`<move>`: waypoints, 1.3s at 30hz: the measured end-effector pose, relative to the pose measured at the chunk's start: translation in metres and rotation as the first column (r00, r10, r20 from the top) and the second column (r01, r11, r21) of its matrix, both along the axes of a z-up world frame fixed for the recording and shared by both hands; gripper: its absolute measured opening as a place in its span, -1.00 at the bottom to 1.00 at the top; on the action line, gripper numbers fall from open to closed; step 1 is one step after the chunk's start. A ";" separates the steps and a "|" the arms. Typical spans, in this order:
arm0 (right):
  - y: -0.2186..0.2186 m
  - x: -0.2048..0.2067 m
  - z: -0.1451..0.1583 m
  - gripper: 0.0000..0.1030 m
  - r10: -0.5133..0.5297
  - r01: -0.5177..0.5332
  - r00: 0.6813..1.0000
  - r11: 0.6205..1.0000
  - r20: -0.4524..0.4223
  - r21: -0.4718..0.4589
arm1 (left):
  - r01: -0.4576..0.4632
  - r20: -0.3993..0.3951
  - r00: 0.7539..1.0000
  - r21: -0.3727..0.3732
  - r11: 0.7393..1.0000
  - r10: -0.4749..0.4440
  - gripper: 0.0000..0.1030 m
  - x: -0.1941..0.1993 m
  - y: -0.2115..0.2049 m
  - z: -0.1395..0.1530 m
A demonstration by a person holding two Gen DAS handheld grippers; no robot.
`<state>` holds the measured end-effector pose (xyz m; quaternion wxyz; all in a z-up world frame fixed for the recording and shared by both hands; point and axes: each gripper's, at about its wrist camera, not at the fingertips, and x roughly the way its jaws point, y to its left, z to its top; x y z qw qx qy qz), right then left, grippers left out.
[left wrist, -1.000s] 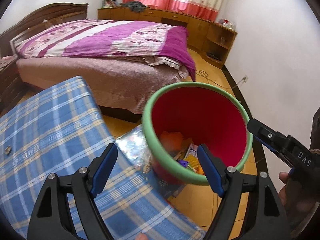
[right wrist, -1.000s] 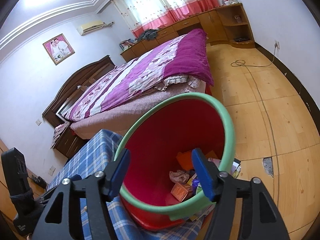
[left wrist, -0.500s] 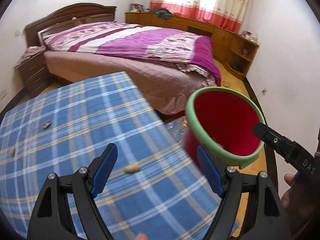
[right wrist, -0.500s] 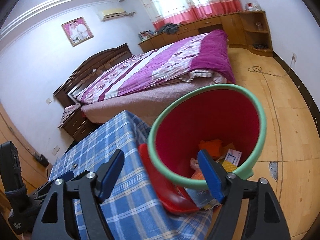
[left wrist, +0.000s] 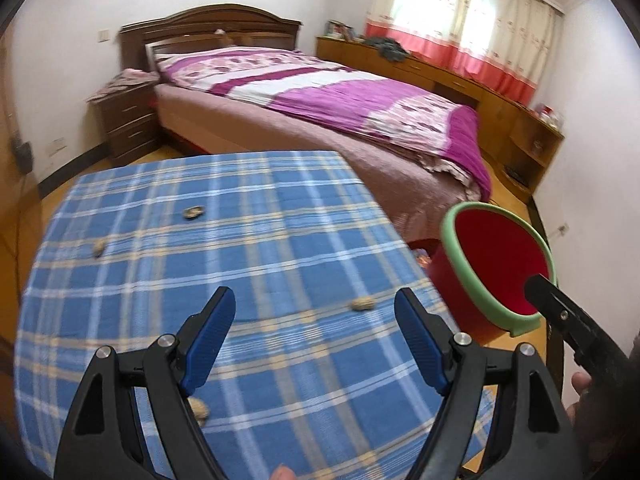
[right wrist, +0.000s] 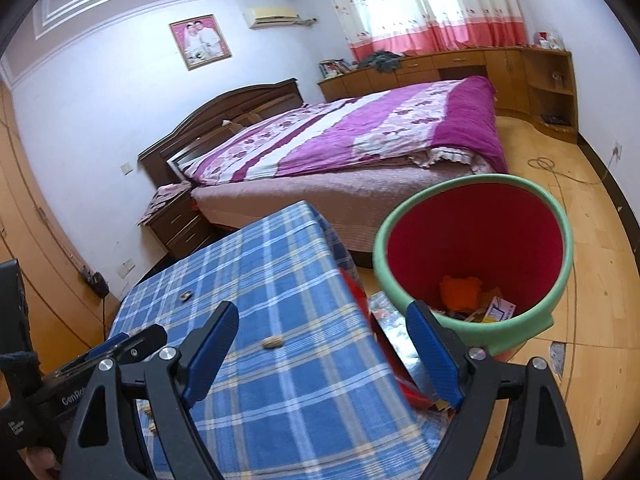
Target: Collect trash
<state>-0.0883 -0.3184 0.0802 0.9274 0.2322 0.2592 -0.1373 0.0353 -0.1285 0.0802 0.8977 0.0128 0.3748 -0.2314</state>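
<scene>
Left hand-held gripper [left wrist: 314, 344] spread, nothing between the pads; right hand-held gripper [right wrist: 324, 354] likewise spread and empty

Small tan peanut-shell scraps [left wrist: 363, 304] lie scattered on the blue plaid tabletop [left wrist: 280, 240]; red bin with green rim [right wrist: 472, 256] stands just beside it

Shells probably light, brittle: pinch gently across the middle

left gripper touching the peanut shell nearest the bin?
Apart. The left wrist view shows the peanut shell on the checked tablecloth, with bare cloth between it and both open fingers of the left gripper.
</scene>
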 end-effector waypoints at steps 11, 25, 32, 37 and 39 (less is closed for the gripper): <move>0.042 -0.003 0.003 0.71 0.055 -0.054 0.998 0.997 0.029 -0.050 | -0.123 0.044 0.992 0.014 0.992 0.122 0.58 -0.013 0.045 0.001; 0.068 -0.007 0.003 0.71 0.106 -0.104 0.994 0.990 0.023 -0.091 | -0.186 0.094 0.979 0.019 0.982 0.183 0.58 -0.027 0.065 0.005; 0.073 -0.010 0.005 0.71 0.114 -0.110 0.993 0.989 0.027 -0.099 | -0.207 0.101 0.973 0.010 0.978 0.205 0.58 -0.030 0.073 0.007; 0.074 -0.010 0.005 0.71 0.115 -0.112 0.993 0.989 0.027 -0.100 | -0.212 0.103 0.972 0.009 0.977 0.210 0.58 -0.030 0.075 0.008; 0.075 -0.010 0.006 0.71 0.116 -0.112 0.993 0.988 0.026 -0.101 | -0.212 0.102 0.972 0.008 0.977 0.210 0.58 -0.030 0.075 0.008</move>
